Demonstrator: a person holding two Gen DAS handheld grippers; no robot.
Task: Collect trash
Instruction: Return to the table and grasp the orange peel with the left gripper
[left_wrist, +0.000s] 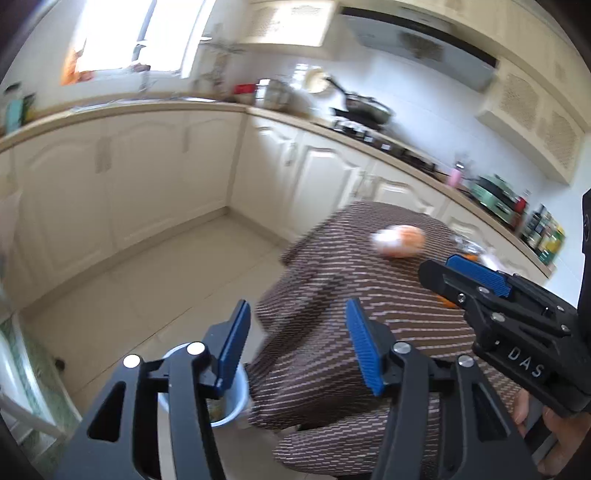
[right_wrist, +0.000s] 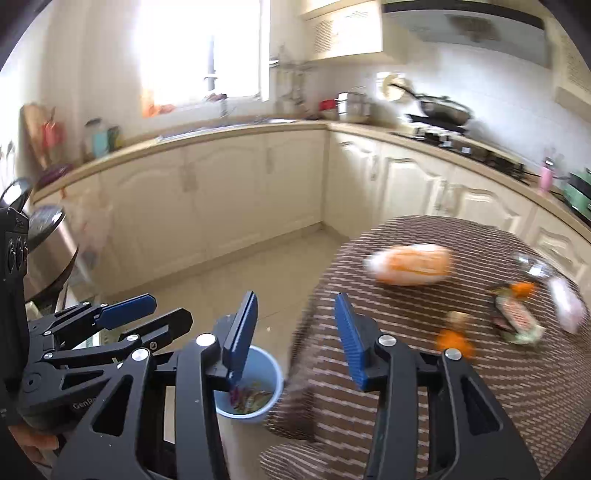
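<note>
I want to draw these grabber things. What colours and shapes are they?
Both grippers, left and right, look alike: black frames with triangle-shaped cut-outs, round silver bolts, and flat blue ribbed pads on the jaws. White letters "DAS" mark the right one's side. No cables or sleeves show.

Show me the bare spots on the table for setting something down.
Free: the near-left of the striped tablecloth, between its floor-side edge and the orange peel; also the strip behind the orange-and-white packet. Crowded: the right side, where the dark wrapper, white wrapper and peel cluster.
</note>
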